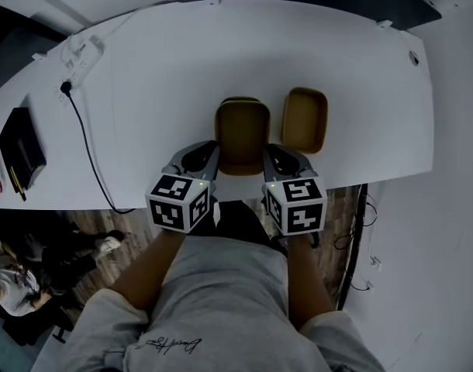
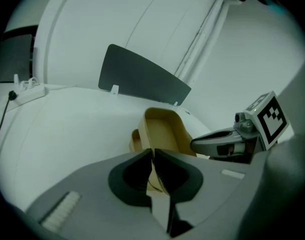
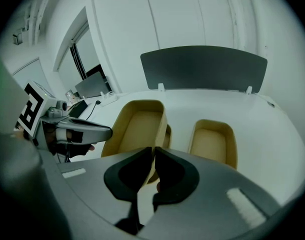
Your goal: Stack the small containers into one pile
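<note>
A tan container is held just above the white table near its front edge. My left gripper is shut on its left rim and my right gripper is shut on its right rim. The rim of a second tan container peeks out behind and under it. A third tan container lies alone to the right. In the left gripper view the jaws pinch the container's wall. The right gripper view shows the same grip on the held container, with the lone container beside it.
A power strip with a black cable lies at the table's left, and a black case near the left edge. A dark panel stands along the far edge. The table's front edge runs just under the grippers.
</note>
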A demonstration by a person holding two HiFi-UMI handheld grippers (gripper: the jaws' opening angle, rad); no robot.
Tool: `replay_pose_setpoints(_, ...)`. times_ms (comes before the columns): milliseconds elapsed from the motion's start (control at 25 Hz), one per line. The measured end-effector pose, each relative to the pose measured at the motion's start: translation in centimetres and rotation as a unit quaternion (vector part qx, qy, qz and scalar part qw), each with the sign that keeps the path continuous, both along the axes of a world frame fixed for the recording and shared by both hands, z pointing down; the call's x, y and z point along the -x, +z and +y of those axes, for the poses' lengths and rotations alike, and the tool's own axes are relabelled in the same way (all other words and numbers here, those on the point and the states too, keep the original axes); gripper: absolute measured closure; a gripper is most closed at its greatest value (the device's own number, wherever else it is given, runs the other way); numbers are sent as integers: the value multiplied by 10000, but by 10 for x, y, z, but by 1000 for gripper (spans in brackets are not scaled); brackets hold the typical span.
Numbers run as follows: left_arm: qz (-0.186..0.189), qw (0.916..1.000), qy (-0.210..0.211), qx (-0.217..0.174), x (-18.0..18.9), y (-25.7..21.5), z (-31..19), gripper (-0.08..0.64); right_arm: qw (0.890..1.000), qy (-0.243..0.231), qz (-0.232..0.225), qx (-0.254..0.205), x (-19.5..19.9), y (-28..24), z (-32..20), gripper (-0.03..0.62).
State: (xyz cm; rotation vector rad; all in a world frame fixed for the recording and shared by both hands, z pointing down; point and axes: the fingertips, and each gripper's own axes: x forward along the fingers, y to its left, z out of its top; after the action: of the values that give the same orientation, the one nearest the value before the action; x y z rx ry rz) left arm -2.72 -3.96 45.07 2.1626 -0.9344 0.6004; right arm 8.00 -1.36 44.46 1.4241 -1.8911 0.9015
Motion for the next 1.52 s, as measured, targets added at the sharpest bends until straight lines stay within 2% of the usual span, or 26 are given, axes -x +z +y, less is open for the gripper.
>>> replay_pose_setpoints(600, -174, 9991, -109, 367, 1, 38, -3, 531, 9987, -179, 8, 477, -3, 40, -5, 545)
replay_pose_setpoints(960, -196, 9992, -40, 351, 0, 45, -7, 528, 9987, -189, 74, 474, -4, 47, -6, 534)
replay_pose_setpoints(1320, -6, 9984, -74, 555, -3, 46, -8, 538, 9983, -143, -187, 541, 1, 49, -8, 555)
replay_pose_setpoints(1520, -34, 9985, -42, 547, -1, 47, -8, 532, 9981, -280, 36, 542, 1, 50, -8, 542)
